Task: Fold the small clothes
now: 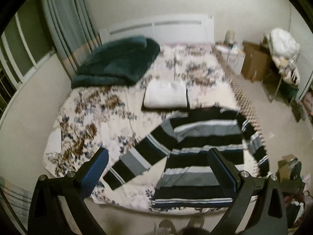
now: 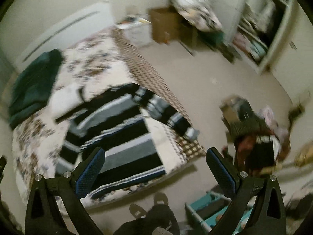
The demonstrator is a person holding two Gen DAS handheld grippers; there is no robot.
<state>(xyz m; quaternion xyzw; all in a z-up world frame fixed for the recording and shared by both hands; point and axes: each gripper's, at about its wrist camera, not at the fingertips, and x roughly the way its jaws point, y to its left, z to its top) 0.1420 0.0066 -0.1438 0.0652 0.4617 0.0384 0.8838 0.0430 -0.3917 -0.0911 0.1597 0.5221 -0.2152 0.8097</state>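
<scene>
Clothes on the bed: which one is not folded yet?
The striped sweater, spread flat with sleeves out near the bed's foot. The white garment and the dark green blanket lie folded.

left hand-held gripper [image 1: 157, 169] | black frame | blue textured pads [image 1: 93, 174] | silver screws [image 1: 70, 174]

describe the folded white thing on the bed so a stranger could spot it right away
Start at the bed with the flowered cover. Near its middle, between the dark green blanket and the striped sweater, lies a folded white garment. It is the only plain white, neatly squared piece there.
</scene>
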